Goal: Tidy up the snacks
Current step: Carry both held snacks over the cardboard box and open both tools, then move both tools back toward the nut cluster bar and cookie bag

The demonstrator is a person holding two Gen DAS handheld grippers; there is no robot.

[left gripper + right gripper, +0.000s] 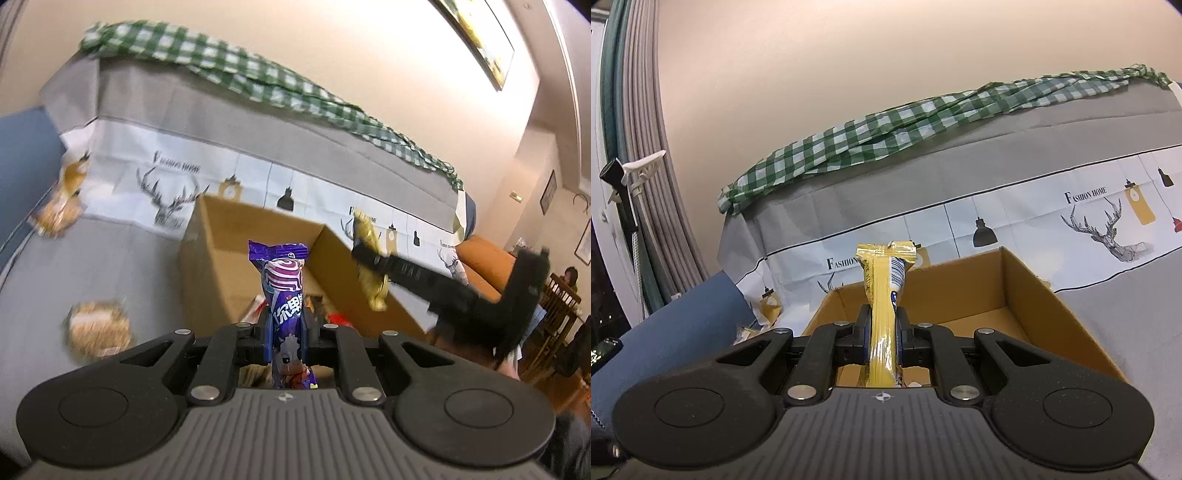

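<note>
Two wrappers (286, 295) (884, 299), each clamped between jaws

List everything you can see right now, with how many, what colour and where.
purple snack packet: one, purple, upright in the left gripper
yellow snack packet: one, yellow, upright in the right gripper
cardboard box: one, brown, open, on the grey cover ahead of both grippers
loose snack packs: at least two, tan, blurred, on the cover left of the box
checked cloth: one, green and white, along the top by the wall
printed cover: one, grey and white with deer and lamps
framed picture: one, on the wall
left gripper: black, shut on the purple packet
right gripper: black, shut on the yellow packet
</note>
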